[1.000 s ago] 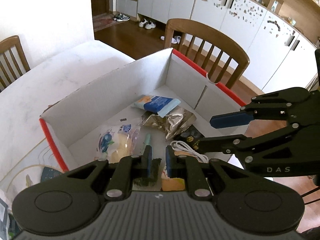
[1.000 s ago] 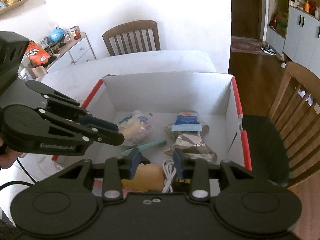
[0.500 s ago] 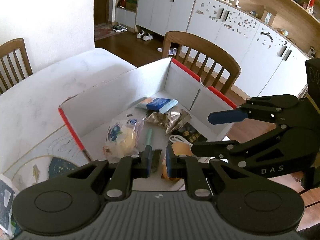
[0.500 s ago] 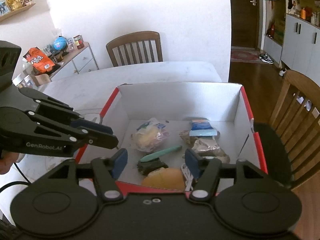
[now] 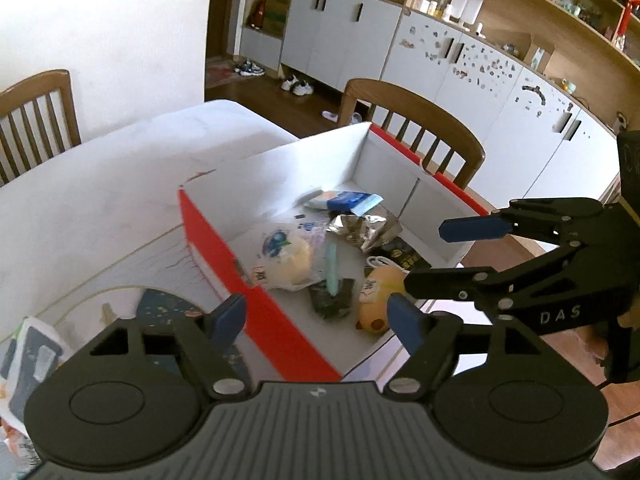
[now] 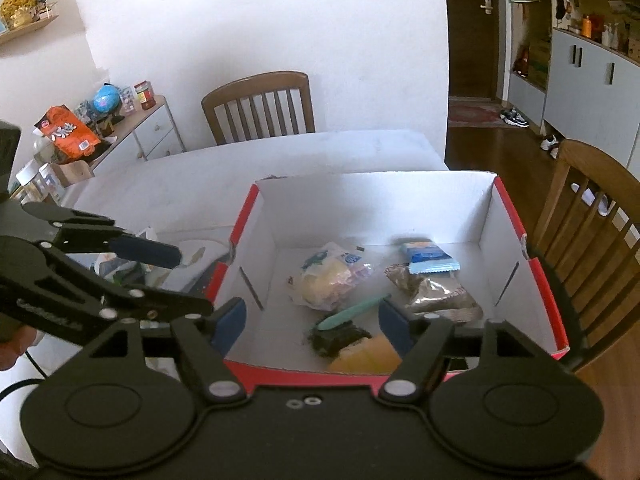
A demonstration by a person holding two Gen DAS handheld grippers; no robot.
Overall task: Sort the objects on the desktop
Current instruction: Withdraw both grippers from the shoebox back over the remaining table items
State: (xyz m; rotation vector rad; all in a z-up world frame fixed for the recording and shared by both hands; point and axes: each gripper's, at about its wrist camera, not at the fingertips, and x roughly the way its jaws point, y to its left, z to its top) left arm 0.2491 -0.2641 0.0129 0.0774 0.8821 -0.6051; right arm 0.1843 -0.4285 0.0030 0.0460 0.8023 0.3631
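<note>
A red-rimmed white cardboard box (image 5: 208, 236) (image 6: 508, 216) stands on the table. In it lie a clear bag with a yellow bun (image 5: 286, 260) (image 6: 326, 280), a teal pen (image 5: 331, 266) (image 6: 352, 312), a dark green packet (image 5: 332, 300) (image 6: 340, 338), an orange bun (image 5: 378, 296) (image 6: 366, 356), a blue wafer pack (image 5: 344, 200) (image 6: 430, 258), a silver foil wrapper (image 5: 364, 230) (image 6: 436, 298) and a white cable (image 5: 380, 262). My left gripper (image 5: 316, 318) is open and empty above the box's near rim. My right gripper (image 6: 312, 322) is open and empty above the box's front.
The white table (image 5: 100, 184) extends to the left. A patterned mat (image 5: 168, 308) and a small packet (image 5: 32, 360) lie beside the box. Wooden chairs (image 5: 412, 120) (image 6: 260, 108) stand around. A side cabinet with snacks (image 6: 68, 136) stands at far left.
Both grippers have opened and drawn back upward from the box. The dark green packet and the orange bun now lie free in the box.
</note>
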